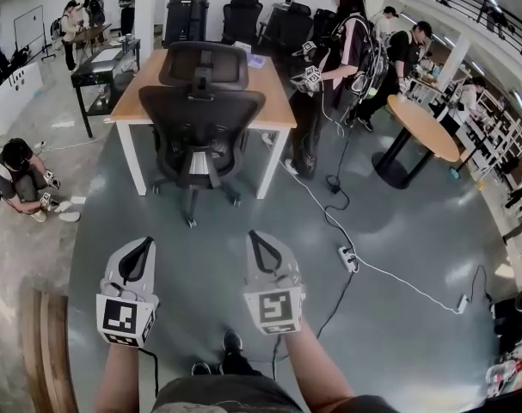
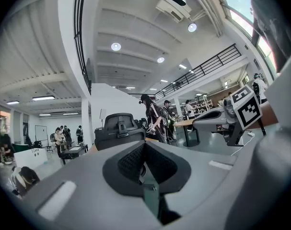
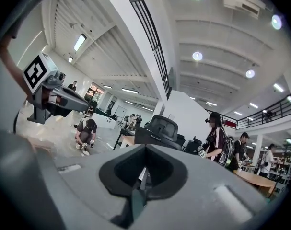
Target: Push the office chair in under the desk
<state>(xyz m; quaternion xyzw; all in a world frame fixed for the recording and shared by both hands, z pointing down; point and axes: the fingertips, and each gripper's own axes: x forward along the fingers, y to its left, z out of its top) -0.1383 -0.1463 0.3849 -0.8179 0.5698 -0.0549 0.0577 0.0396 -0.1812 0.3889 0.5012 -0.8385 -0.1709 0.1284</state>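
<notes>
A black mesh office chair (image 1: 200, 119) stands at the near side of a wooden-topped desk (image 1: 278, 114) with white legs, its back turned to me. How far its seat reaches under the top I cannot tell. Both grippers hang low and well short of the chair, over the grey floor. My left gripper (image 1: 147, 243) is shut and empty, and my right gripper (image 1: 254, 236) beside it is shut and empty too. The left gripper view looks over its closed gripper (image 2: 144, 164) at the chair (image 2: 119, 128). The right gripper view looks over its shut gripper (image 3: 144, 174) toward the chair (image 3: 159, 131).
A person (image 1: 342, 58) stands at the desk's right end, and another (image 1: 20, 175) crouches on the floor at left. A power strip with cables (image 1: 348, 258) lies right of my path. A round table (image 1: 424, 127) stands at right, wooden boards (image 1: 46, 334) at lower left.
</notes>
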